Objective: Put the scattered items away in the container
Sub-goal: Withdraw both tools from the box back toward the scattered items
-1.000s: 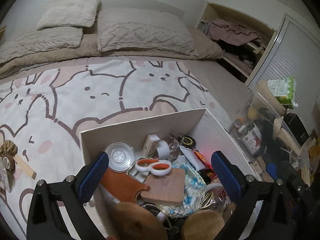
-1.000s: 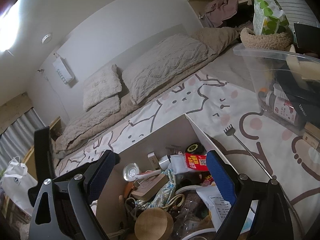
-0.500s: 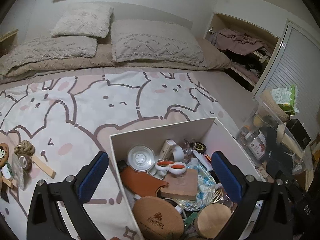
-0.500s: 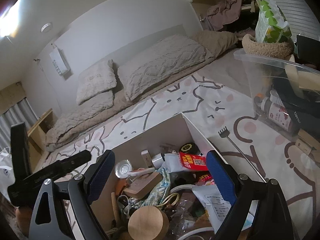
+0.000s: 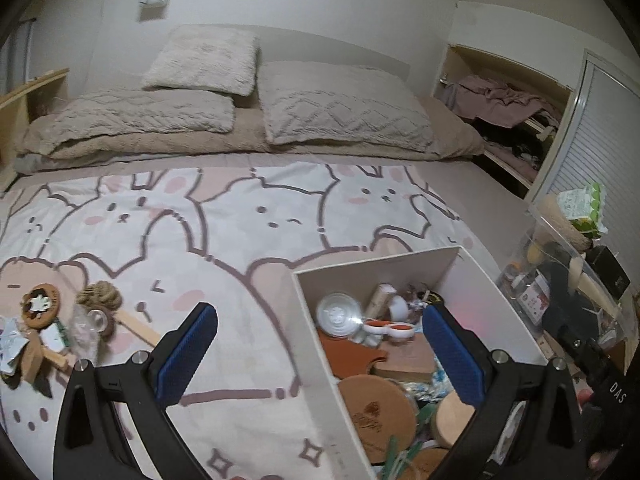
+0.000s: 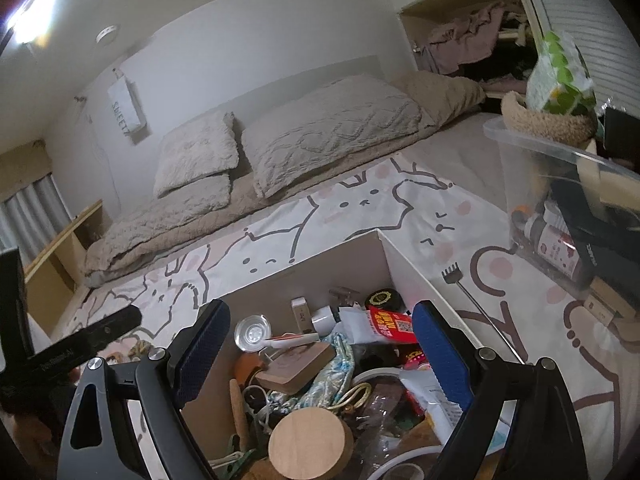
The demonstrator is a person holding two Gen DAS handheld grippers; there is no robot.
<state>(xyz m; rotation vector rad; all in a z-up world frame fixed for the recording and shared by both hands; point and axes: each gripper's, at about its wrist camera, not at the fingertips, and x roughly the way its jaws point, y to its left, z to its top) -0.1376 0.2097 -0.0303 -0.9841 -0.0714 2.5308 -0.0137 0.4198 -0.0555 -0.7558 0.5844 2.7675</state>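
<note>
Lower left of the left wrist view: scattered pile (image 5: 52,328), nearer the left gripper (image 5: 316,354), both claws wide, empty.

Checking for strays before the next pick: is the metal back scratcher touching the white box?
Cannot tell. In the right wrist view the back scratcher lies on the bedspread beside the white box, but the right gripper hides where its handle nears the wall.

Bed (image 5: 240,216) (bunny-print cover), beige pillows (image 5: 344,108), white wall (image 5: 320,8), open closet (image 5: 508,112)
</note>
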